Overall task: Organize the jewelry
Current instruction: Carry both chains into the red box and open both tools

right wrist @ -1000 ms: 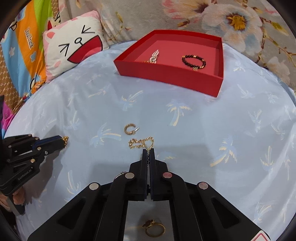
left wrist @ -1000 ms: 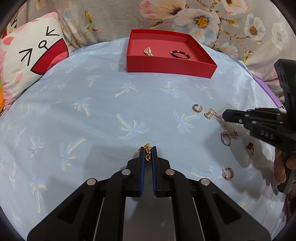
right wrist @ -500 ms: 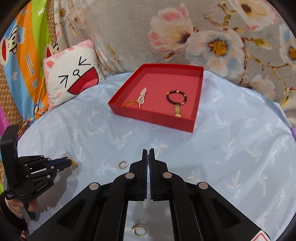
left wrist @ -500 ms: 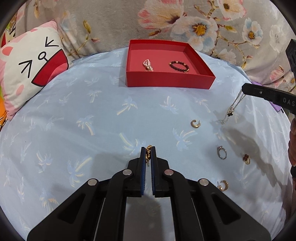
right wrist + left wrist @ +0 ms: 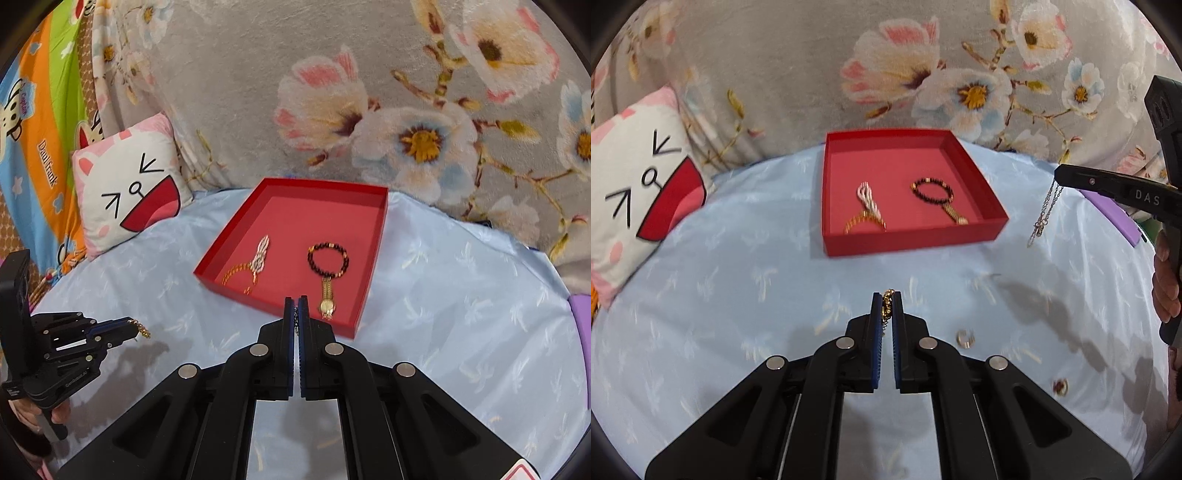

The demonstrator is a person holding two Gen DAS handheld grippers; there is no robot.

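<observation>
My left gripper (image 5: 886, 306) is shut on a short gold chain (image 5: 887, 302), held above the light blue bedsheet. In the right wrist view it shows at the left (image 5: 127, 325), the gold chain (image 5: 142, 330) hanging from its tips. My right gripper (image 5: 295, 310) is shut on a thin chain (image 5: 295, 323) that is barely visible between its pads. The left wrist view shows the right gripper (image 5: 1057, 176) with the thin chain (image 5: 1043, 214) dangling free beside the red tray (image 5: 912, 238). The tray (image 5: 314, 214) holds a braided bracelet (image 5: 258, 254) and a dark bead bracelet (image 5: 328, 260).
A small hoop earring (image 5: 965, 338) and a red clover piece (image 5: 1060, 386) lie on the sheet by my left gripper. A cartoon cat pillow (image 5: 639, 206) sits at the left and a purple object (image 5: 1112, 214) at the right. A floral blanket rises behind the tray.
Both grippers have risen off the sheet and come closer to the red tray. The right one lifted the thin chain clear of the bed; the left still carries the gold chain.
</observation>
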